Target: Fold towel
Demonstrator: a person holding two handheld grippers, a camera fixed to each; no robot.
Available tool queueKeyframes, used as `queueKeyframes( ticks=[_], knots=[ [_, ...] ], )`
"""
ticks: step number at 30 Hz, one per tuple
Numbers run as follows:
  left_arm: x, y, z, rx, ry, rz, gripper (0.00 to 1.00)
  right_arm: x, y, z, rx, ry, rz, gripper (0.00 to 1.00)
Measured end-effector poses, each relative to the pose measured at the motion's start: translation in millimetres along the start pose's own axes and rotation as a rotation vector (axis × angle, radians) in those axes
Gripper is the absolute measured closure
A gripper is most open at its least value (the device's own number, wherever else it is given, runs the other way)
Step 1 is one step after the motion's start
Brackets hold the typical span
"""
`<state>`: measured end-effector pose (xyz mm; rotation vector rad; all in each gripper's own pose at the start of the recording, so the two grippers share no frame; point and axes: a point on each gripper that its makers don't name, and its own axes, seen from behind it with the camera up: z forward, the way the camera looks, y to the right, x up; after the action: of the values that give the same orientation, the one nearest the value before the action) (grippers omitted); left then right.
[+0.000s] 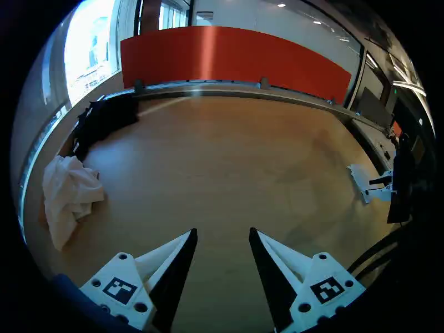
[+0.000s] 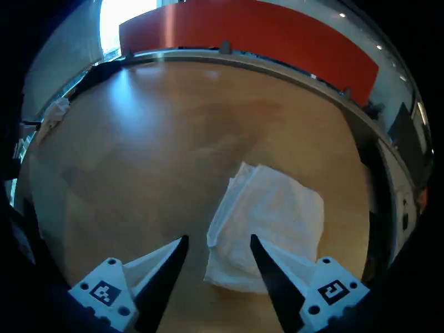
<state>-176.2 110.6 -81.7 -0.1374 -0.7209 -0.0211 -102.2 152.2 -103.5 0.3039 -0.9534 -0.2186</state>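
The left gripper [image 1: 222, 233] and right gripper [image 2: 219, 240] both hang open and empty over the table [image 1: 233, 150]. A folded towel [image 2: 272, 222] lies just ahead of the right one; pinching only its top layer would likely pull the fold apart. A crumpled towel [image 1: 69, 194] sits near the table's edge, where a careless tug could drag it off.

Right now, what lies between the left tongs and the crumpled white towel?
Bare brown wooden tabletop separates left tongs from the towel; left gripper view.
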Motion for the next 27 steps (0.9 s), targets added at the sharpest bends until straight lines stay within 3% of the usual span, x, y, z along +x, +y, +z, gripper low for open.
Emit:
queueKeyframes(
  ticks=[15, 21, 27],
  knots=[
    [5.0, -5.5, 1.1, -0.006, 0.022, 0.002, 0.32, 25.1, 5.9, -14.7, -0.060, 0.084, 0.057, 0.00],
    [11.4, -8.9, 3.2, -0.009, 0.042, 0.008, 0.32, 58.5, 0.9, -29.9, -0.095, 0.197, 0.098, 0.00],
    [26.4, -14.6, 5.2, -0.006, 0.088, 0.016, 0.32, 107.6, -6.6, -54.9, -0.147, 0.382, 0.104, 0.00]
  ],
)
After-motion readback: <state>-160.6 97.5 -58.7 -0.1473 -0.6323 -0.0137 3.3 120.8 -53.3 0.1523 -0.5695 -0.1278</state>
